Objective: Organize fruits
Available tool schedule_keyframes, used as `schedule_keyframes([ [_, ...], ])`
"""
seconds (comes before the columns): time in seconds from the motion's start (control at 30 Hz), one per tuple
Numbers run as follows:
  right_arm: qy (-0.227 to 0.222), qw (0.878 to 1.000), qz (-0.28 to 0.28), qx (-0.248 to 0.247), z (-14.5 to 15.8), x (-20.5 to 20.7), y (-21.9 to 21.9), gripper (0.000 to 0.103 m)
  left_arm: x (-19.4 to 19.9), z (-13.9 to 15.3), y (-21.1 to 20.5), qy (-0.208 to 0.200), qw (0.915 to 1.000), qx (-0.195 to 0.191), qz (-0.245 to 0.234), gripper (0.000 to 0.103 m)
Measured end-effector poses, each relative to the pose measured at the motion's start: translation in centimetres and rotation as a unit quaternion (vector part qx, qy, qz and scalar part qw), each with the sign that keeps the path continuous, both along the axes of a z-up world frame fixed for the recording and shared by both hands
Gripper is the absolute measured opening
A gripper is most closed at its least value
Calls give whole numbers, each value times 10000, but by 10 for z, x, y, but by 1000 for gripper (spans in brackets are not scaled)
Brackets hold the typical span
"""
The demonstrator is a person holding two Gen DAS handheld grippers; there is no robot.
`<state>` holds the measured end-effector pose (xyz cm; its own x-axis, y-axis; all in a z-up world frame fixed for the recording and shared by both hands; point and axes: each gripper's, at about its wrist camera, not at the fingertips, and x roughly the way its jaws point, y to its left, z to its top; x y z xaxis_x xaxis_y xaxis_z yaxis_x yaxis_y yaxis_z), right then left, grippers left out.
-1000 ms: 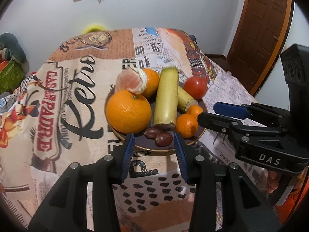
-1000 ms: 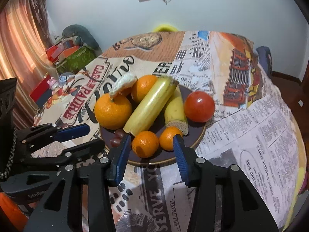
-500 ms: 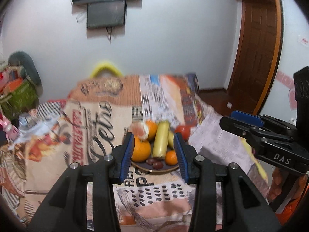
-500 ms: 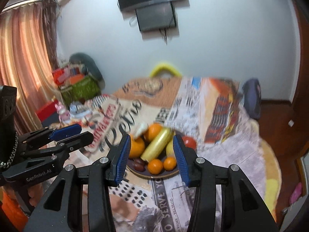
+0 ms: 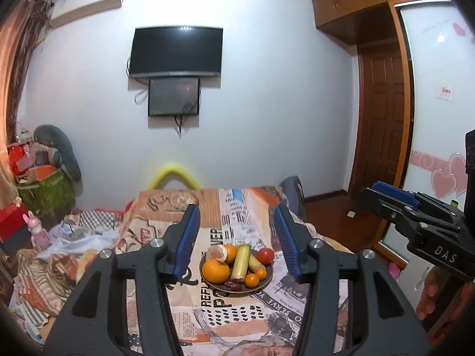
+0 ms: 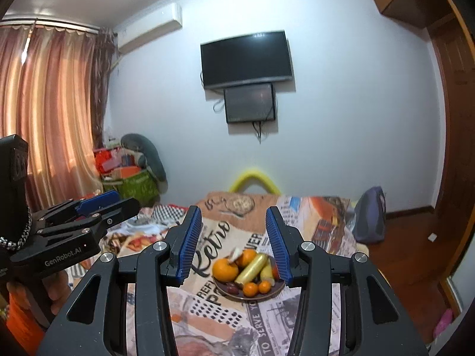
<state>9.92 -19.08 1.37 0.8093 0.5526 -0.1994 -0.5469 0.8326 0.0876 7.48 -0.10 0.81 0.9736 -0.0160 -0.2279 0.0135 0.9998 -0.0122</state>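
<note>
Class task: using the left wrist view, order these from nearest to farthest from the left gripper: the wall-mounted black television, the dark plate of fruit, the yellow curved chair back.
1. Dark plate of fruit: on the patterned cloth, just ahead of the left gripper.
2. Yellow curved chair back: beyond the table's far edge.
3. Wall-mounted black television: high on the far wall.

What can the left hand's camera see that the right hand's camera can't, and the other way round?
Only the left wrist view shows the wooden door and the pink bunny toy. Only the right wrist view shows the full striped curtain and the whole air conditioner. Both show the plate of fruit on the printed tablecloth, the wall television, and both grippers open and empty.
</note>
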Motion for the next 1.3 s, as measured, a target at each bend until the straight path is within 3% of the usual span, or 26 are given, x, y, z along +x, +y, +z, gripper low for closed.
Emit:
schedule_keyframes([
  [0.07, -74, 10000, -26, 19, 3, -5, 2, 44, -11, 4, 0, -128, 9999, 5, 39, 61],
  [0.27, -279, 9994, -195, 41, 2, -13, 8, 65, -30, 10, 2, -314, 9994, -16, 138, 80],
  [0.6, -468, 9978, -448, 141, 1, -29, 8, 103, -46, 8, 5, -431, 9988, 4, 213, 96],
  [0.83, -447, 9973, -577, 100, -4, -36, 5, 103, -51, 6, 5, -454, 9987, -22, 237, 103],
  [1.3, -395, 9975, -581, 91, -3, -40, 2, 103, -50, 4, 5, -409, 9990, -69, 188, 103],
])
